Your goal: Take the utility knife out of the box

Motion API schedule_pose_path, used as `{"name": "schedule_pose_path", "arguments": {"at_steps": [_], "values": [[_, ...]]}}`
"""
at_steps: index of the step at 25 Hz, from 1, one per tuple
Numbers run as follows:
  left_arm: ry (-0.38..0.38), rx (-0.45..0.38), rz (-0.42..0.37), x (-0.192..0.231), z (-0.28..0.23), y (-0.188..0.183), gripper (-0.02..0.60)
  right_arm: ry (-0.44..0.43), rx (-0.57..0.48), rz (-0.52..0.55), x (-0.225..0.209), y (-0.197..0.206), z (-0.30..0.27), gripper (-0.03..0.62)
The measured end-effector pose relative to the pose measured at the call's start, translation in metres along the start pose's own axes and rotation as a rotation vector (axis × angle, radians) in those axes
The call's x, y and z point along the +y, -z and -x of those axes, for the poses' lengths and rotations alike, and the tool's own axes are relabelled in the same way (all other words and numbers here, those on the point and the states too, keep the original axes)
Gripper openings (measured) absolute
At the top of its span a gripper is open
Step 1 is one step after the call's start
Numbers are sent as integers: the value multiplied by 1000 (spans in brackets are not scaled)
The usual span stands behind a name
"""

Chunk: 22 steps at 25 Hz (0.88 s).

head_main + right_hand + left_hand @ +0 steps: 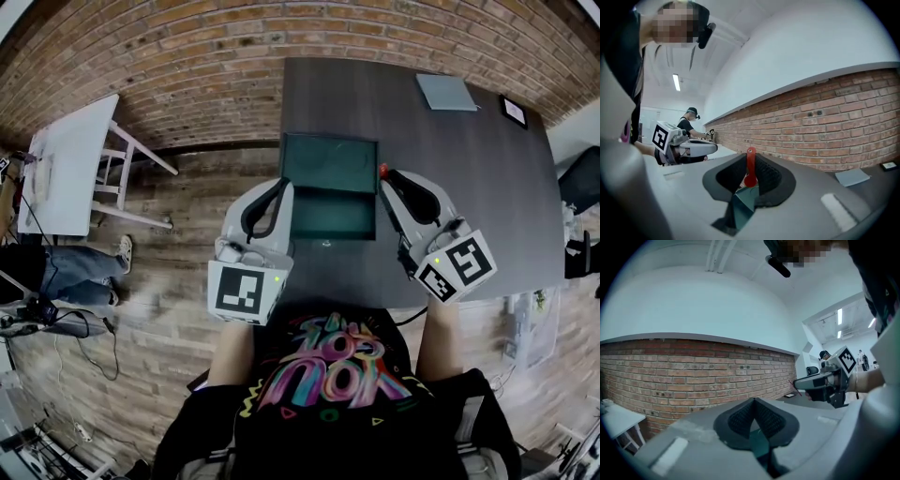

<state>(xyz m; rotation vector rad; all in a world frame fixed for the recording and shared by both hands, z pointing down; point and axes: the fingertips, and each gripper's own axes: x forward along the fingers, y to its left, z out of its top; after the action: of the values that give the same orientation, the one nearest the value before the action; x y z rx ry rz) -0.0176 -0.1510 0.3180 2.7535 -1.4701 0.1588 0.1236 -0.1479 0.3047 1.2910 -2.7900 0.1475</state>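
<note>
The person holds 2 claws over a dark table point(469, 187), 1 on each side of a green box point(330, 202) that lies open with its lid flat behind it. The right claw point(384, 180) is closed on a thin red thing, and I think this is the knife point(382, 171) from the task. In the right gripper view the right claw point(750, 174) pinches the knife point(751, 158) between its 2 dark pads, so it sticks up straight and can't slip out. Behind it you see only the brick wall, so the knife is up in the air and not in the box. From the head view it hangs just by the right side of the box, near the lid. I can't see anything else inside the box. The left claw point(284, 184) waits on the other side of the box. In the left gripper view the left claw point(754, 401) is closed with nothing in it, so it seems to be keeping out of the way. Both claws point about level, away from the person. To me the main job looks almost done, and the knife only needs a safe spot on the table.
</note>
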Motion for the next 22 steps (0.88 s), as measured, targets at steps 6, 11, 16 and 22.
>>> {"name": "schedule_pose_path", "arguments": {"at_steps": [6,11,16,22], "values": [[3,-3,4,1,-1,-2,0,65,-48,-3,-7,-11,26,52],[-1,-3,12,4,0,-1,0,88,-61,-3,-10,-12,39,52],[-5,-1,13,5,0,-1,0,92,-69,3,-9,-14,44,52],[-5,0,9,4,0,0,0,88,-71,-1,-8,-12,43,52]]}}
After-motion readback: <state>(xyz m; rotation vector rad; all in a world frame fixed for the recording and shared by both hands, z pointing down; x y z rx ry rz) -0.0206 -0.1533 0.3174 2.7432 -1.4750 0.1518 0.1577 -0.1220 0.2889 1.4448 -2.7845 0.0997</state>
